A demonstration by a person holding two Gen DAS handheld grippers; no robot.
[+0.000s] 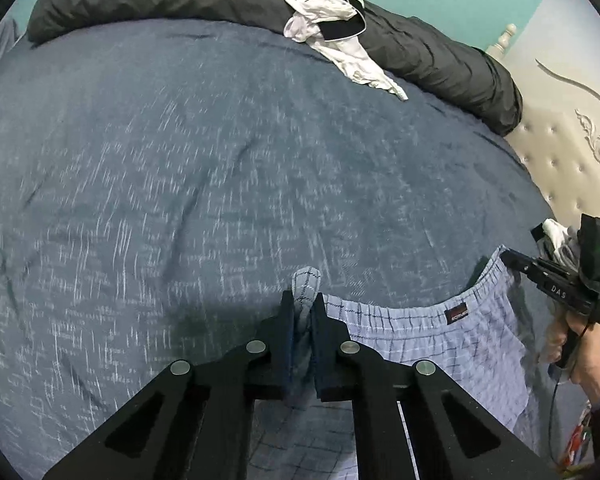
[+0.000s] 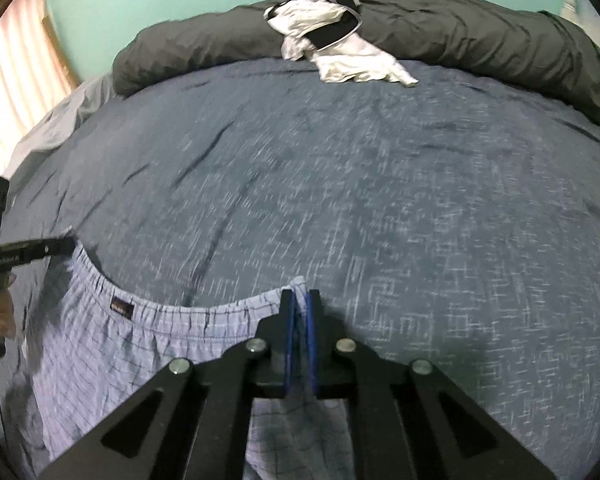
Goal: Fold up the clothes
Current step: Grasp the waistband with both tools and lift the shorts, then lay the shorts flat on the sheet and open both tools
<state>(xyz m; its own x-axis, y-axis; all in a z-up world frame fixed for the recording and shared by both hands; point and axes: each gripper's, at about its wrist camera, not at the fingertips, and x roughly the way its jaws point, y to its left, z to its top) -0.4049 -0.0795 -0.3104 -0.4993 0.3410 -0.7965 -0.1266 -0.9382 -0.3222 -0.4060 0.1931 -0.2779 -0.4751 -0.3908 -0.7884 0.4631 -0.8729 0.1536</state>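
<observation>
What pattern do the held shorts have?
The shorts are light blue with a dark checked pattern, clearest in the right wrist view.

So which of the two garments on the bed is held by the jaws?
The light-blue checked boxer shorts, gripped at the waistband; the white-and-black garment lies untouched.

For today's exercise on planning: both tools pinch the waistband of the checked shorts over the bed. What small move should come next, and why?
Probably lift and draw the shorts out over the blue bedspread to lay them flat. The left tool and the right tool each grip a waistband corner, and the waistband sags between them.
</observation>
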